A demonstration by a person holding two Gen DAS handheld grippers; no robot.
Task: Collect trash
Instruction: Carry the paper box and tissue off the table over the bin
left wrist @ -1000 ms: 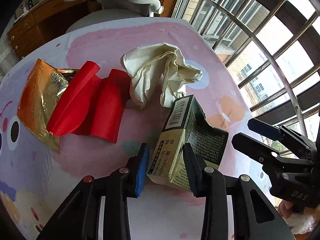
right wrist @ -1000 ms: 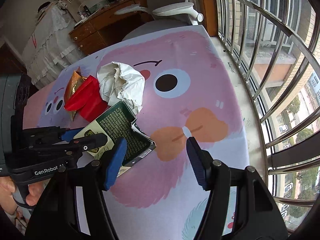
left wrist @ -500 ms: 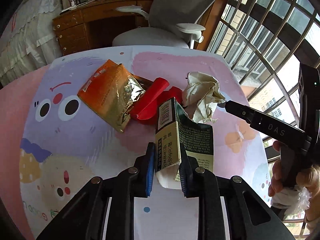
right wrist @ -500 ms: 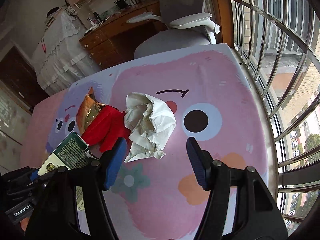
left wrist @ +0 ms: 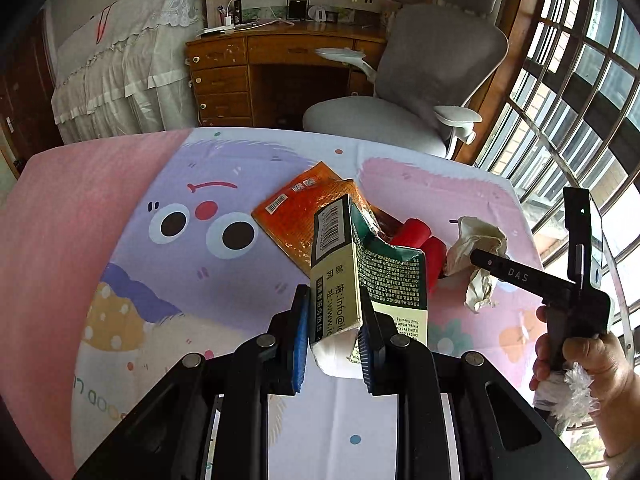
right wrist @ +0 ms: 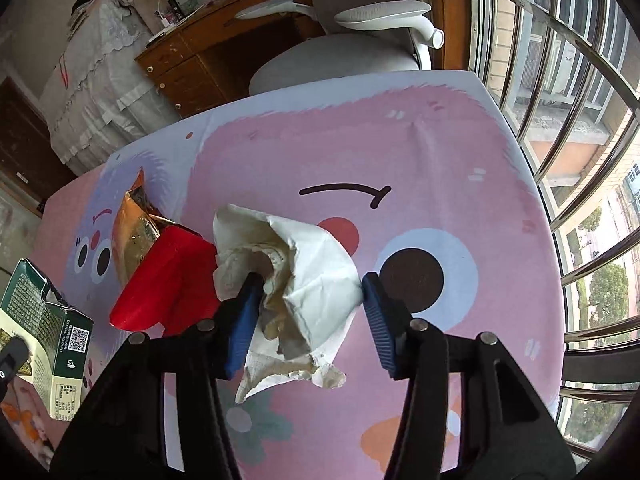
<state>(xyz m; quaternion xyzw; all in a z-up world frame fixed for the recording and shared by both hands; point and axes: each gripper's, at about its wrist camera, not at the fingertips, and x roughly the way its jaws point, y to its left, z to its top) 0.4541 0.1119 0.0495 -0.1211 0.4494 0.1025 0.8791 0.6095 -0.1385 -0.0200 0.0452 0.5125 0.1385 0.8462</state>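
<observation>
Wooden desk (left wrist: 280,64) with drawers, grey office chair (left wrist: 420,88), barred windows (left wrist: 580,92), daylight, lace-covered furniture (left wrist: 120,68)

Pink, purple and white cartoon tablecloth (left wrist: 132,184) with big black-and-white eyes, red cheeks, a yellow spotted patch and small dots. Dark green and cream torn carton (left wrist: 360,276) (right wrist: 44,340) with tiny white print and a black-and-white barcode, between blue ribbed pads (left wrist: 301,340) on black fingers; shiny orange crinkly packet (left wrist: 296,216) (right wrist: 132,232) with gold inside, bright red plastic wrapper (right wrist: 168,284) (left wrist: 424,244). Creamy white crumpled paper (right wrist: 304,276) (left wrist: 476,256) with brown stains, between more blue pads (right wrist: 380,324); brown wooden desk (left wrist: 240,76), light grey chair (left wrist: 420,96).
</observation>
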